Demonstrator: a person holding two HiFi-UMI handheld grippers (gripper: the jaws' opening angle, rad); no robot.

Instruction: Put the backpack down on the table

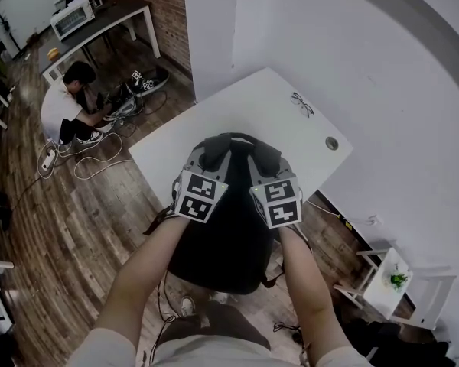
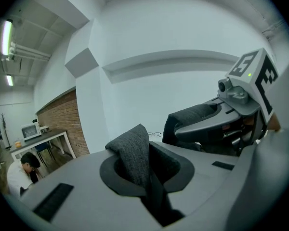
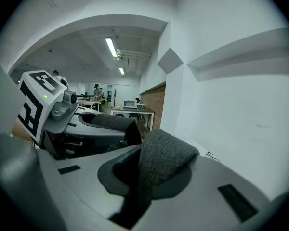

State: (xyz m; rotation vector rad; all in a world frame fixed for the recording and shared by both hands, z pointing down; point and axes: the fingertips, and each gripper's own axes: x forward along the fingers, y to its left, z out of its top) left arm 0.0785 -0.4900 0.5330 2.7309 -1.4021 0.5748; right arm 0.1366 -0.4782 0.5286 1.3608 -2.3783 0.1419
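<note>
A black backpack [image 1: 222, 243] hangs from both grippers over the near edge of the white table [image 1: 237, 109]. My left gripper [image 1: 212, 154] is shut on its left shoulder strap [image 2: 134, 154], a grey woven band pinched between the jaws. My right gripper [image 1: 262, 159] is shut on the other strap [image 3: 164, 157] in the same way. The two grippers are side by side at the top of the pack, pointing toward the table and the wall. In the left gripper view my right gripper [image 2: 216, 124] shows at the right. The pack's lower part hangs in front of the table edge above the floor.
A pair of glasses [image 1: 301, 103] lies near the table's far edge, and a round cable hole [image 1: 332, 143] sits at its right. A person [image 1: 67, 104] sits on the wooden floor at left among cables. A small white side table [image 1: 384, 290] with a plant stands at lower right.
</note>
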